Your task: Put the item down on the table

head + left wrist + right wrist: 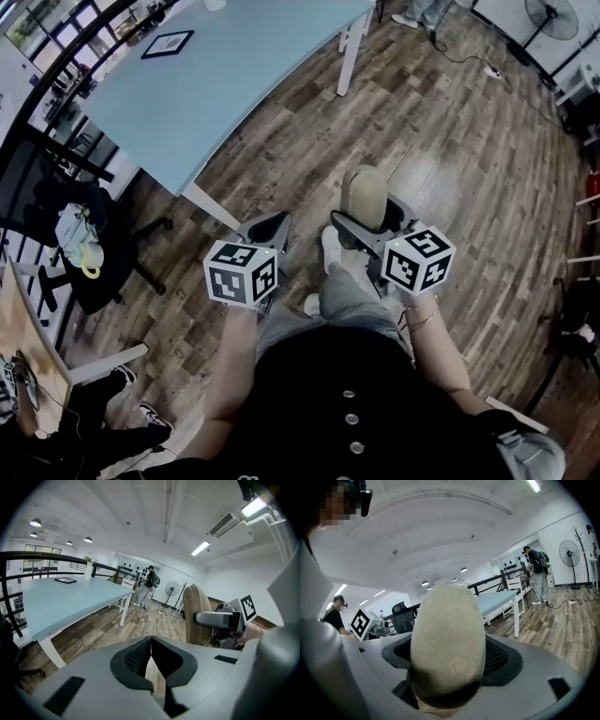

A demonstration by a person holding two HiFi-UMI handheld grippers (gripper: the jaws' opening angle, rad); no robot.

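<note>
A tan, oblong, rounded item (pixel 364 195), much like a slipper sole, stands upright in my right gripper (pixel 370 223), which is shut on it. In the right gripper view the item (pixel 447 639) fills the space between the jaws and hides their tips. My left gripper (pixel 272 227) is beside it, to the left, shut with nothing in it; its jaws meet in the left gripper view (pixel 151 654). That view also shows the item (pixel 197 613) at the right. Both grippers hang over the wooden floor. The light blue table (pixel 216 84) lies ahead and to the left.
A black frame (pixel 169 43) lies on the table's far part. A black office chair (pixel 84 253) with things on it stands left of the table leg (pixel 208 204). A wooden desk (pixel 28 347) is at the left edge. A person (pixel 150 585) and a fan (pixel 171 590) stand far off.
</note>
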